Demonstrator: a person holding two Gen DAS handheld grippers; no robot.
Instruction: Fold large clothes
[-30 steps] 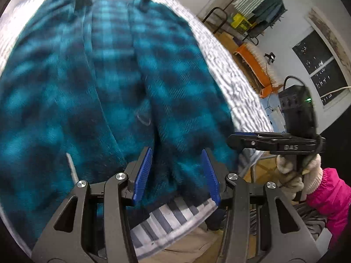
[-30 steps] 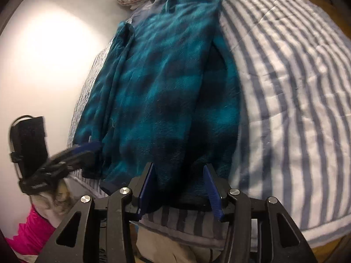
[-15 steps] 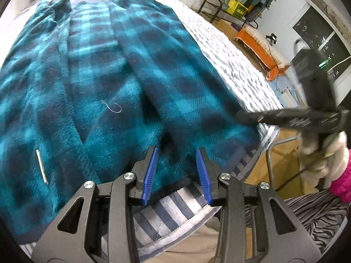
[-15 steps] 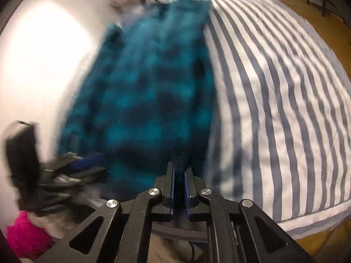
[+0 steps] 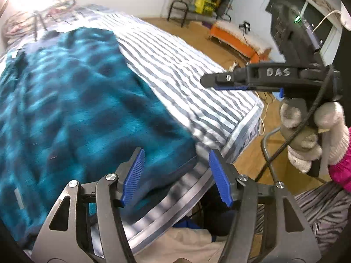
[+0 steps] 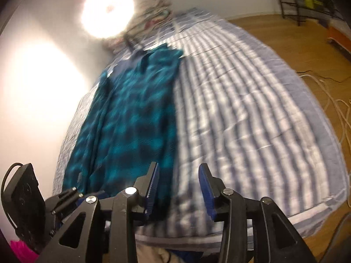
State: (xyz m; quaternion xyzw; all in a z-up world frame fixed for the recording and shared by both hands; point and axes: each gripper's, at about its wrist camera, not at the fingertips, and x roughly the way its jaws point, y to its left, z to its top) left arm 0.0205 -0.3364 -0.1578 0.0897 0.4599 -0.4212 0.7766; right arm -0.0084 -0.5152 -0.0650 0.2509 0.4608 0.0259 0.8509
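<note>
A teal plaid fleece garment (image 5: 76, 109) lies lengthwise along the left side of a bed with a blue-and-white striped cover (image 5: 186, 65). In the right wrist view the garment (image 6: 136, 120) is a long narrow strip on the striped cover (image 6: 252, 120). My left gripper (image 5: 176, 177) hovers over the garment's near right corner, its jaws opening with nothing pinched. My right gripper (image 6: 178, 189) is above the garment's near right edge, its jaws also opening and empty. The right gripper (image 5: 205, 81), held by a gloved hand (image 5: 307, 135), hangs above the bed's corner. The left gripper (image 6: 70, 194) shows at lower left.
A white wall runs along the bed's left side. A pile of items (image 6: 153, 6) sits at the bed's head under bright lamp glare. On the wooden floor to the right are an orange bench (image 5: 237, 41), a chair (image 5: 179, 11), a clothes rack and cables (image 6: 333, 109).
The right gripper was shut on the garment's edge half a second ago; it has opened and lifted back. The left gripper widened and swung right toward the bed's near corner.
</note>
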